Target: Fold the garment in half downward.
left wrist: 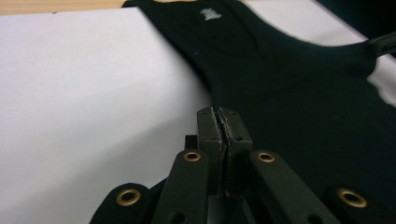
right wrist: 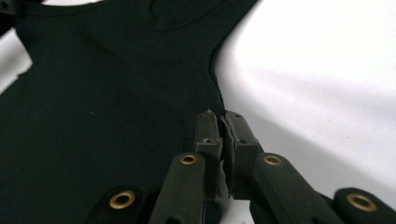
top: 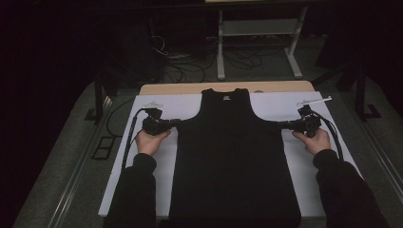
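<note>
We have the black tank top (top: 233,156) flat on the white sheet (top: 157,107). Left gripper (left wrist: 219,122) and right gripper (right wrist: 219,126) each pinch an armhole edge, jaws closed. The white neck label (left wrist: 208,14) shows in the left gripper view.

The tank top (top: 235,156) lies flat on the sheet (top: 157,107), which covers the table (top: 228,87); a strip of table shows behind the sheet's far edge. The garment sits at the middle of the sheet, neck toward the far edge, hem toward the person. Sheet margins lie to its left and right. The left gripper (top: 177,121) is at the garment's left side, below the armhole, jaws pressed together on the fabric edge (left wrist: 219,116). The right gripper (top: 276,124) is at the opposite side, level with the left one, jaws pinched on that edge (right wrist: 220,119). Cables (top: 190,71) lie on the floor behind the table, before a stand (top: 259,28).
</note>
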### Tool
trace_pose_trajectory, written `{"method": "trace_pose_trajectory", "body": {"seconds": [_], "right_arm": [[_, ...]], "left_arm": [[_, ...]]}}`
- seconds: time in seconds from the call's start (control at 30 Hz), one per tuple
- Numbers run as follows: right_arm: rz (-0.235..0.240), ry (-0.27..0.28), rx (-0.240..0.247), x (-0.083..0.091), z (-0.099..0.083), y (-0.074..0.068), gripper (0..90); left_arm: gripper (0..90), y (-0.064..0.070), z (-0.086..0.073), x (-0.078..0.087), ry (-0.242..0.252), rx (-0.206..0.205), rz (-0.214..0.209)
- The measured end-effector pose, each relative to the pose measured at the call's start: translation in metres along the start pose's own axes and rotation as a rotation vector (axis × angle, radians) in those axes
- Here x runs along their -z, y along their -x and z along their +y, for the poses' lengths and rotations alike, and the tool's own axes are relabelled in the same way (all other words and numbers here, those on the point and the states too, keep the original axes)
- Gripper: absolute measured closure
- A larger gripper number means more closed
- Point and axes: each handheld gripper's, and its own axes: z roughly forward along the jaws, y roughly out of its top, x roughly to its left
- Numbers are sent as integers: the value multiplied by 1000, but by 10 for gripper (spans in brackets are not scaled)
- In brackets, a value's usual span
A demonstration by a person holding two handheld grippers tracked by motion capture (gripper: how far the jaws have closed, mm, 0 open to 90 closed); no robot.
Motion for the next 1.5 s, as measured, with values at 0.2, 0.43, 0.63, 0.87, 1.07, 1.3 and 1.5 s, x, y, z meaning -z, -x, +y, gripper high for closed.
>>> {"method": "trace_pose_trajectory", "body": {"seconds": [0.2, 0.43, 0.63, 0.87, 1.07, 1.3, 1.5], "right_arm": [[35, 17, -9, 5, -4, -8, 841], [58, 48, -28, 15, -10, -16, 840], [58, 77, -39, 28, -18, -22, 840], [60, 114, -84, 43, -28, -21, 840], [66, 95, -102, 47, -38, -25, 840], [74, 50, -122, 48, -49, -28, 840], [94, -20, -154, 47, -63, -32, 840]], "left_arm": [[873, 4, -10, 6, 20, 7, -40], [871, 0, -15, 17, 46, 30, -89], [872, 4, -17, 23, 84, 75, -137], [871, 6, -27, 29, 80, 93, -132], [872, 5, -40, 33, 67, 126, -138], [871, 9, -51, 36, 31, 135, -131], [871, 11, -59, 37, -2, 147, -132]]}}
